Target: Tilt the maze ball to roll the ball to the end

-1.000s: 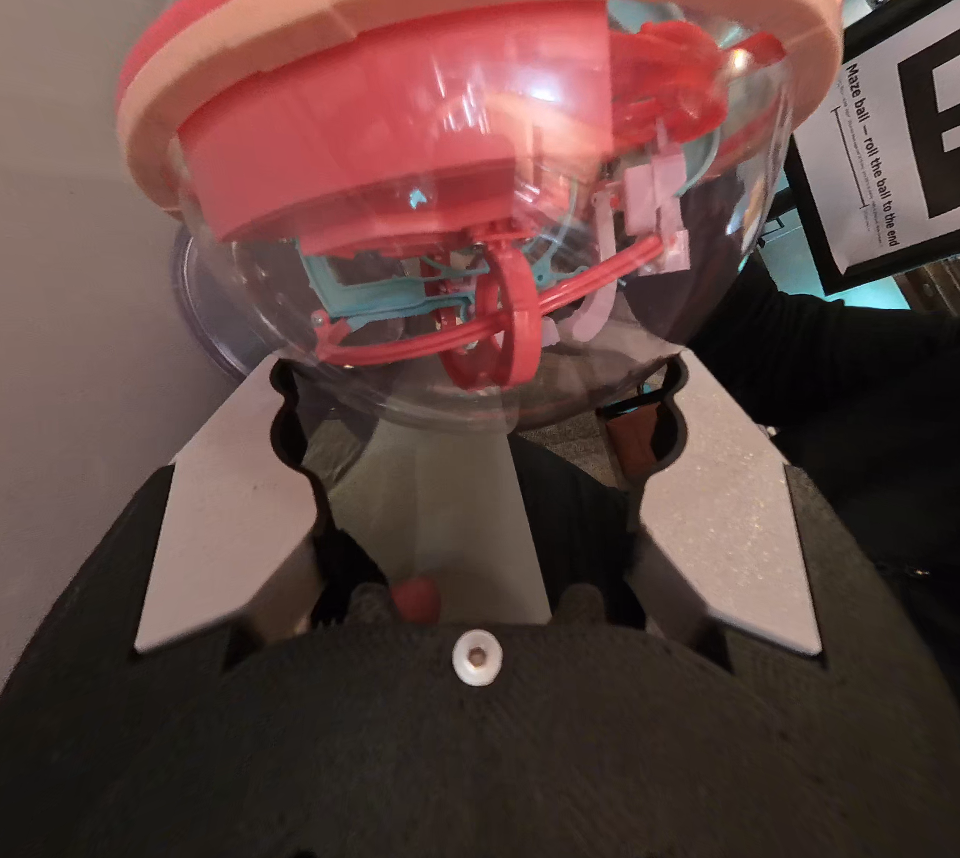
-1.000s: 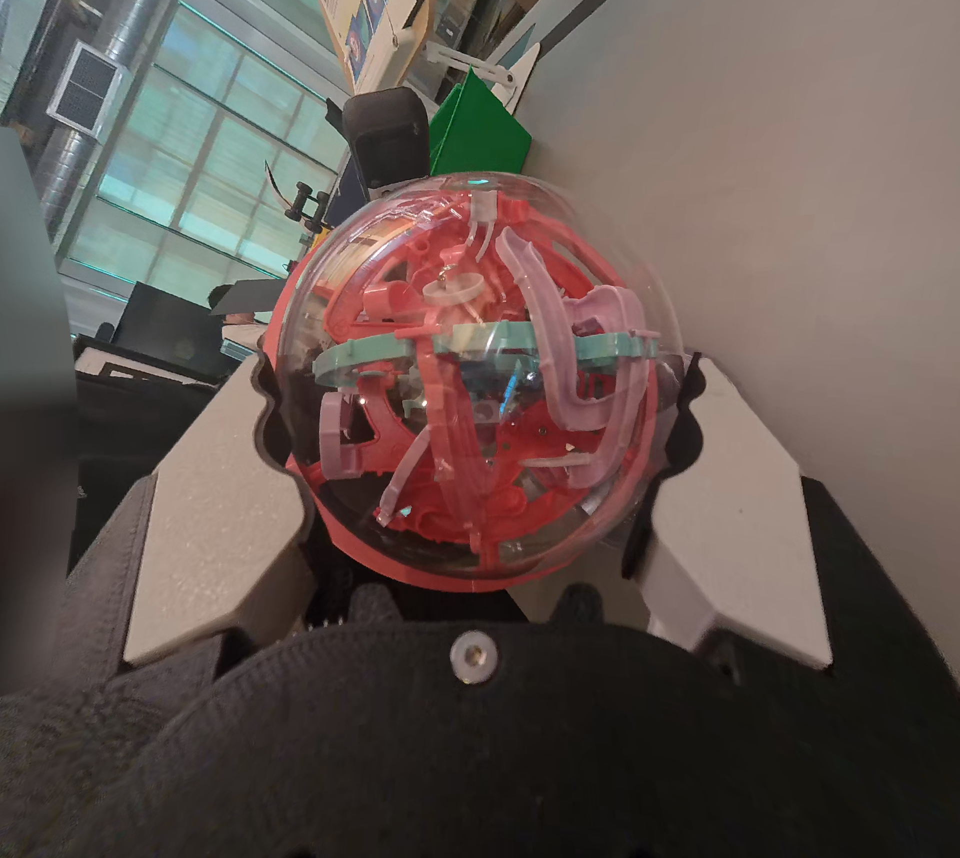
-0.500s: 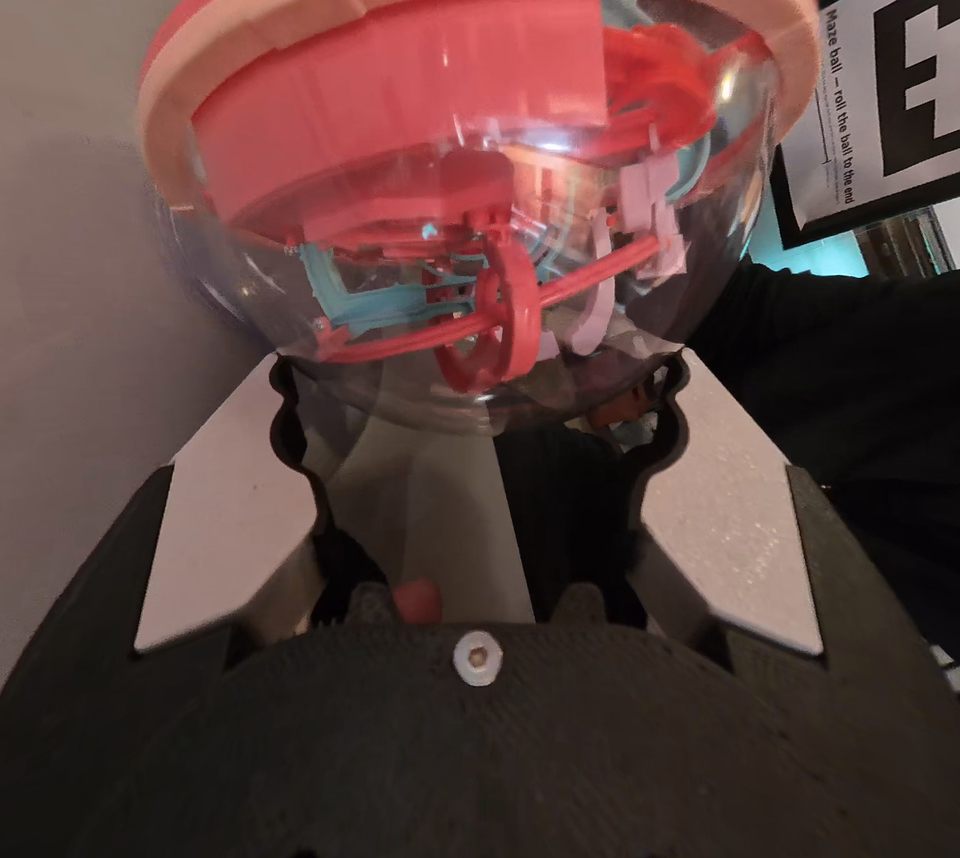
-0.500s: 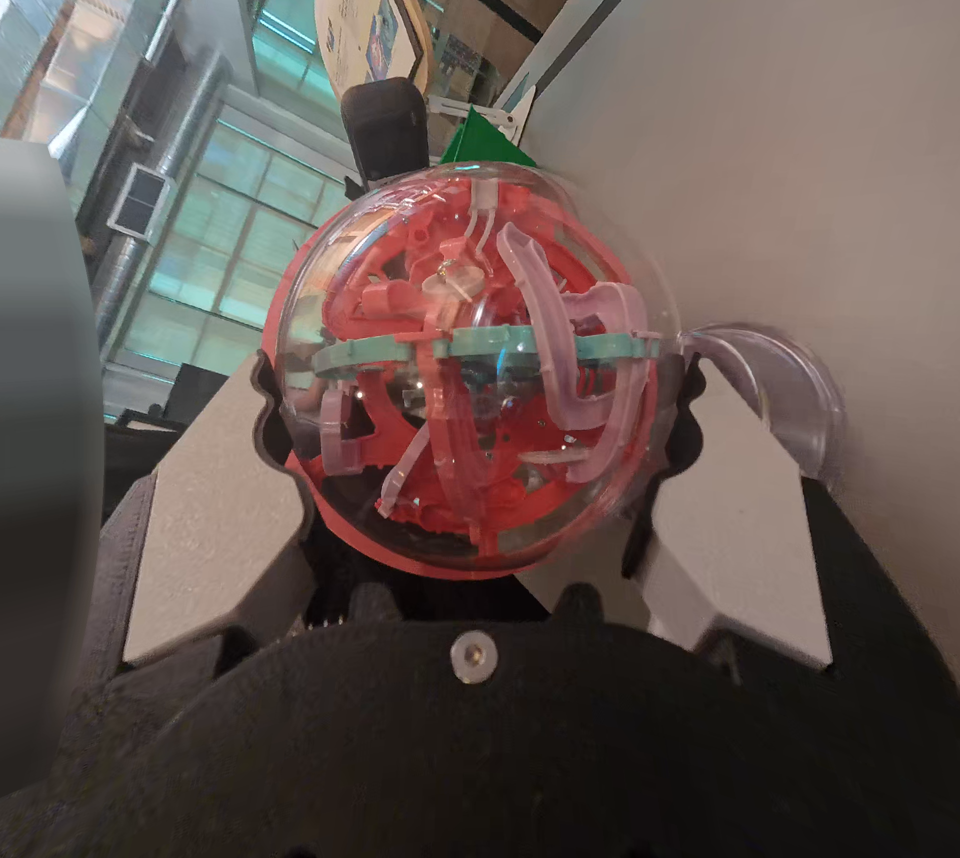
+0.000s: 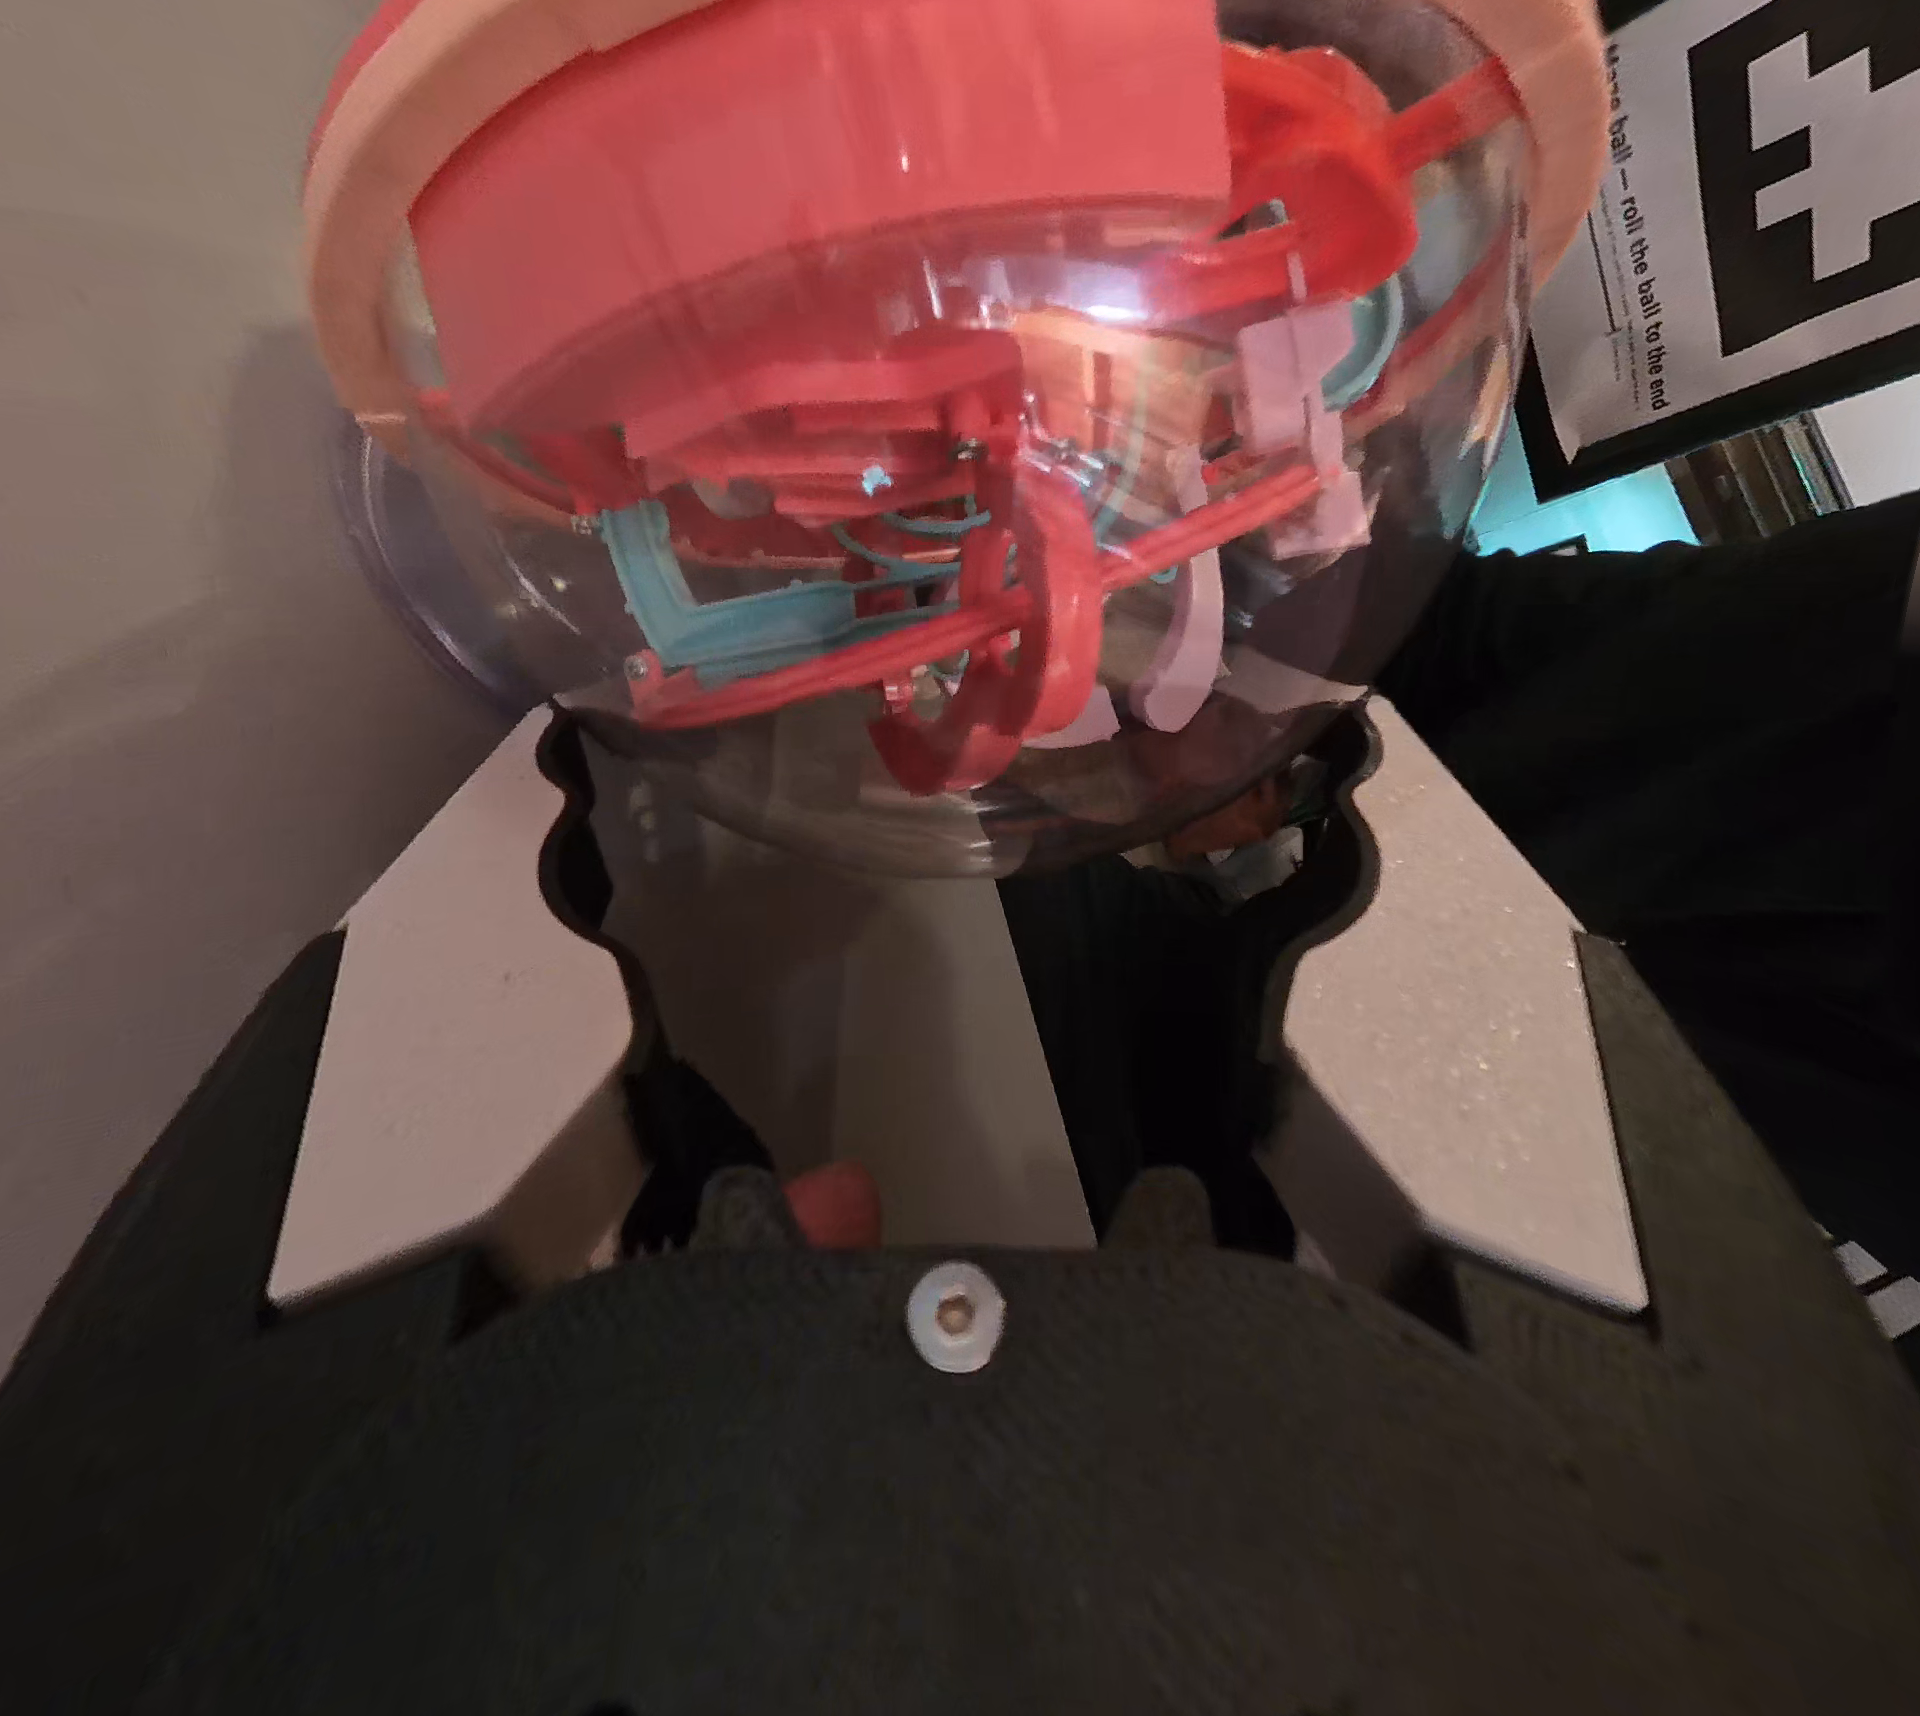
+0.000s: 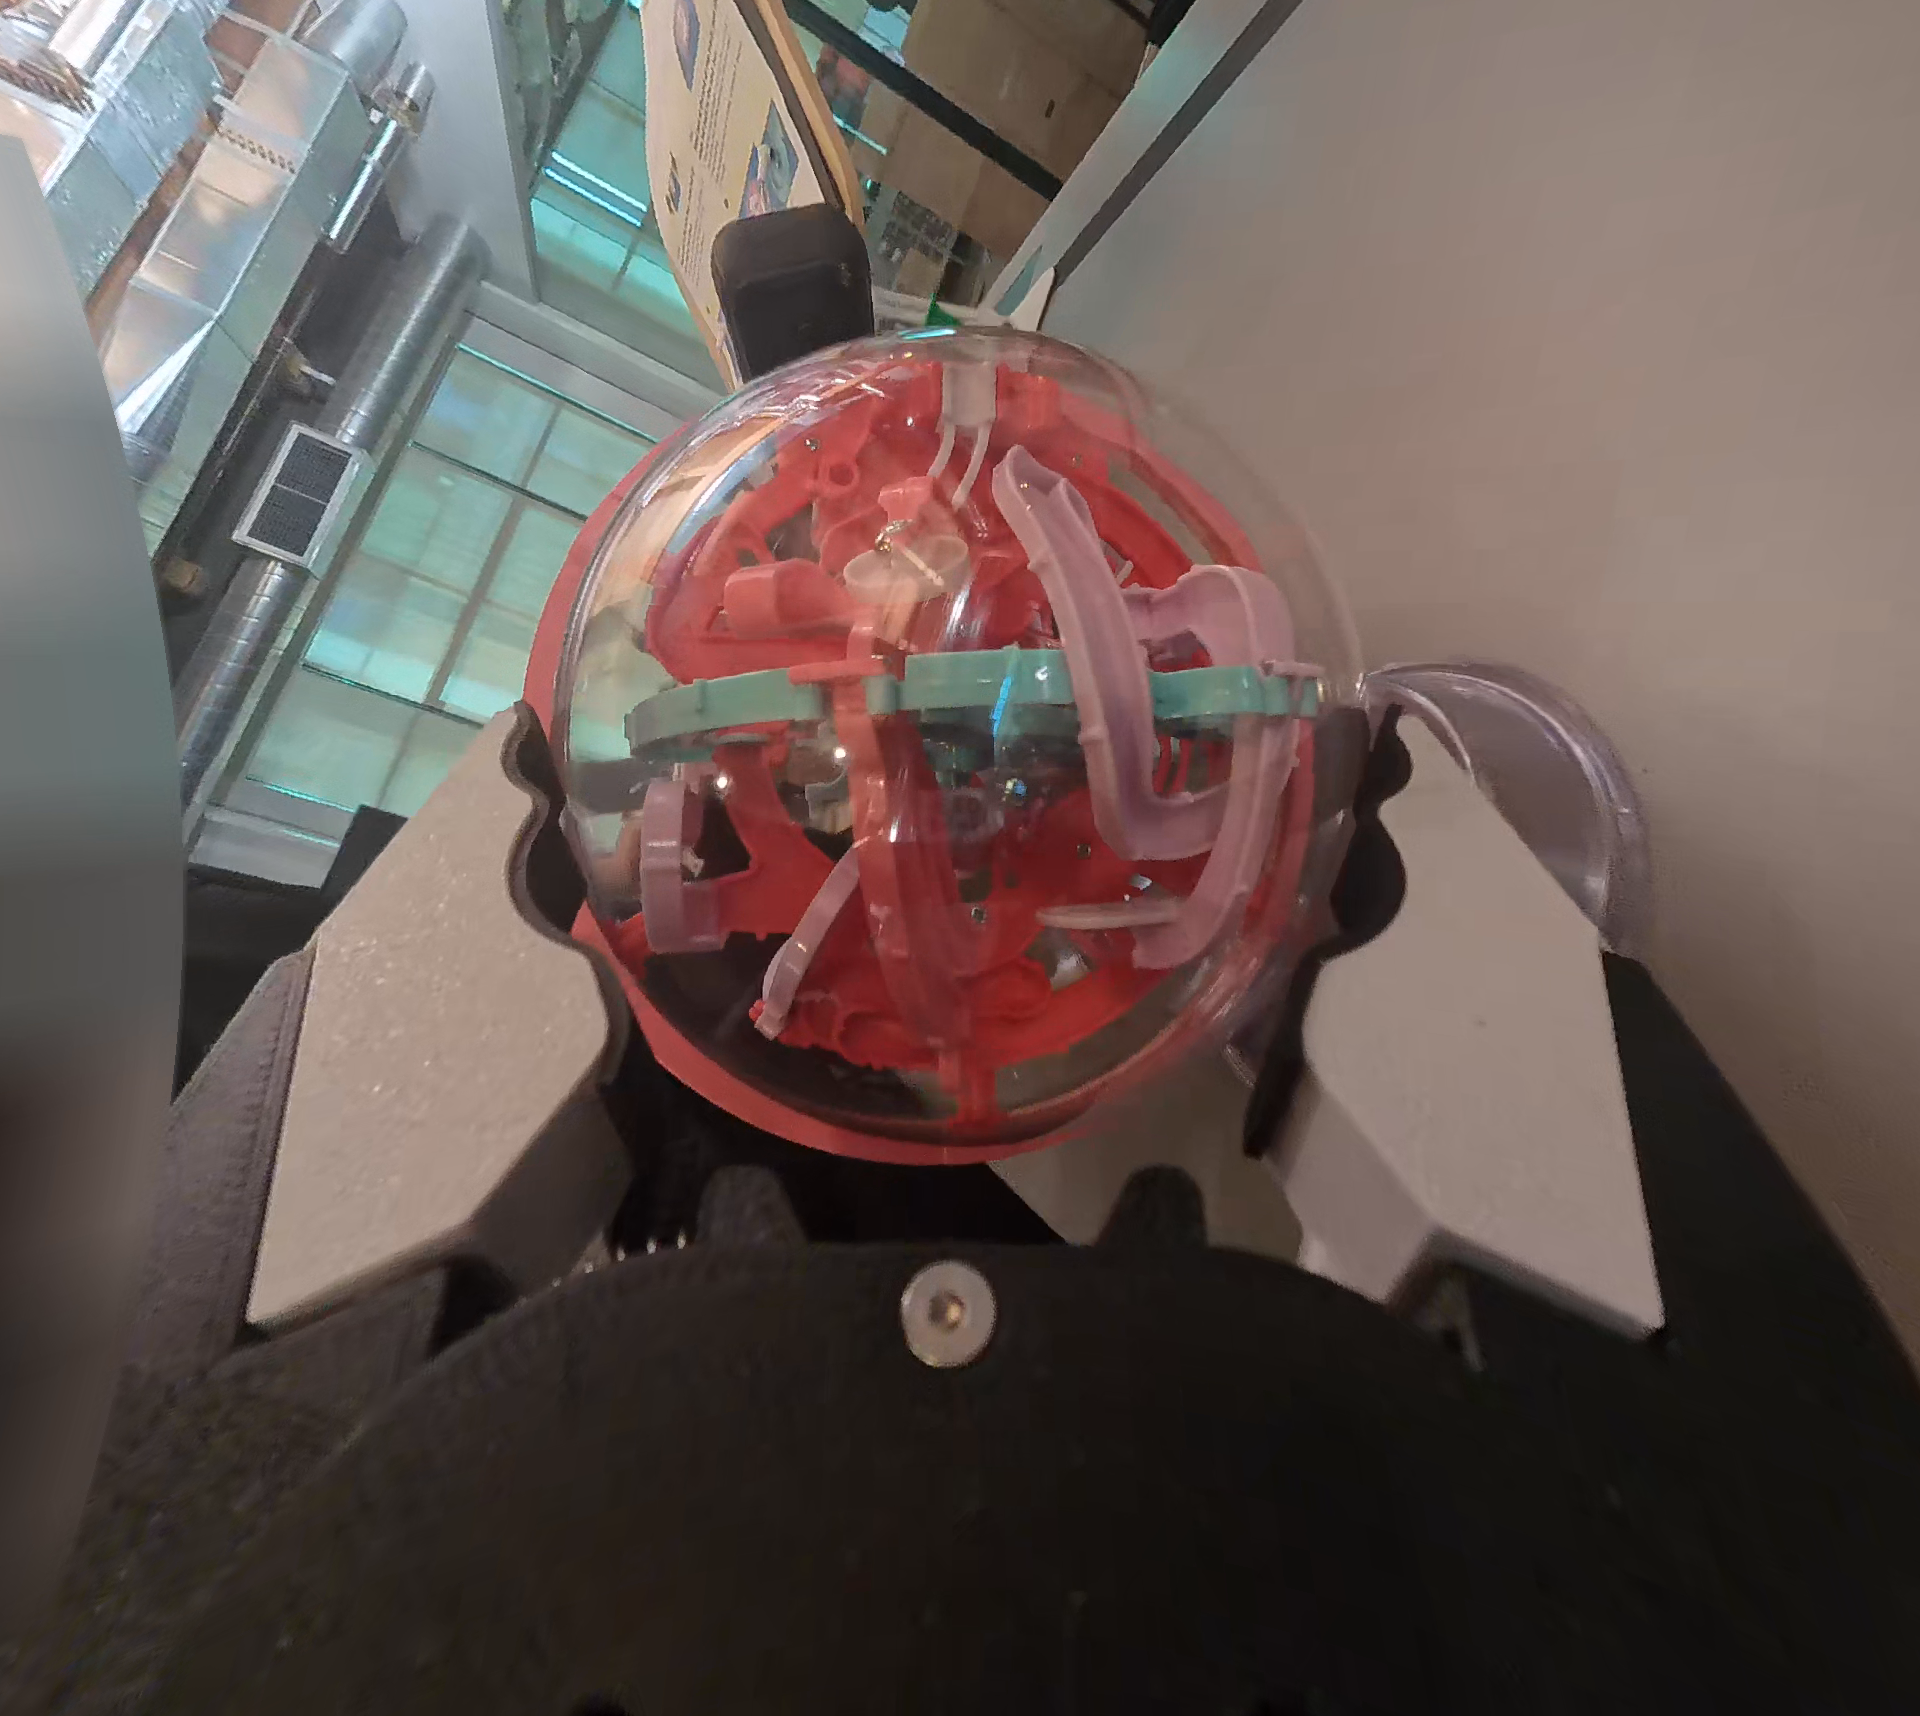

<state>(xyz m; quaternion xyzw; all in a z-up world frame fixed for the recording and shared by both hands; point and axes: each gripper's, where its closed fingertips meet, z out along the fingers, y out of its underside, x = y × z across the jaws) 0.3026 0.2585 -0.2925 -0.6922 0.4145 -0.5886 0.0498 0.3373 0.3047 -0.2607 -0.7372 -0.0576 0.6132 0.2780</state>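
Since a second earlier the clear plastic maze ball with red, teal and lilac tracks [image 6: 956, 793] tilted further, a clear curved stand [image 6: 1548, 793] emerging beside it | right gripper [image 6: 956, 825] clamped the ball | left gripper [image 5: 956, 793] spread wide under it, contact unclear | grey desk [image 6: 1558, 264] alongside.

Both wrist cams sit very close behind their fingers. Left view looks up at the maze ball [image 5: 935, 378] from under its clear dome – right view faces the dome head-on [image 6: 956, 793]. Shared: the ball and the grey wall [image 5: 156, 316] [image 6: 1610, 316] beside it.
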